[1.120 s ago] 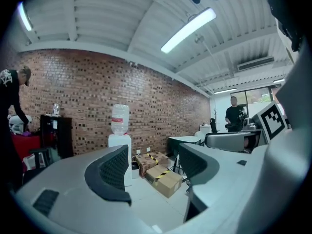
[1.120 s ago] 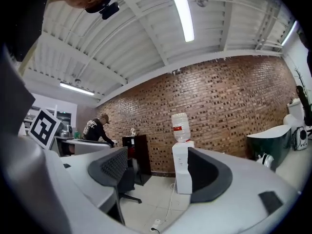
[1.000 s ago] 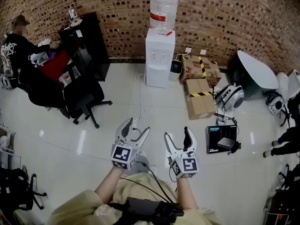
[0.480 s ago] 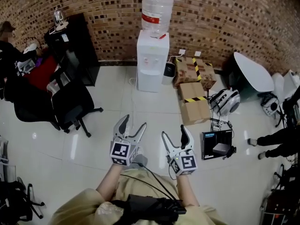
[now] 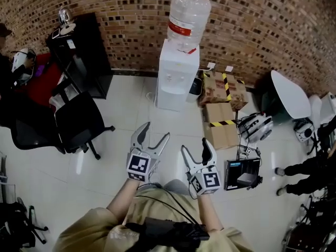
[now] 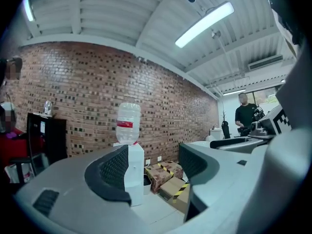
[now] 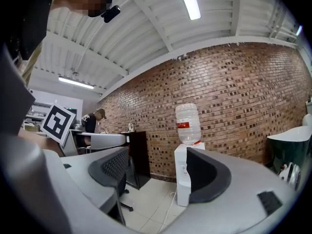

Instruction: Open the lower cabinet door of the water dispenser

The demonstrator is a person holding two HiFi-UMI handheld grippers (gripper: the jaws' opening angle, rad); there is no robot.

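**Both grippers empty, dispenser far ahead**

The left gripper (image 5: 156, 132) and right gripper (image 5: 195, 146) sit side by side, jaws wide apart and holding nothing. The right's jaws have just been closing slightly. The dispenser (image 5: 177, 72) stands far off against the wall (image 5: 126, 20), its lower door (image 5: 169, 97) shut.

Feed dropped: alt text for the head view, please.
A white water dispenser topped with a clear bottle stands against the brick wall, ahead of the grippers. The left gripper and right gripper hang open and empty over the white tiled floor, the right's jaws having just closed slightly. Taped cardboard boxes stand right of it.
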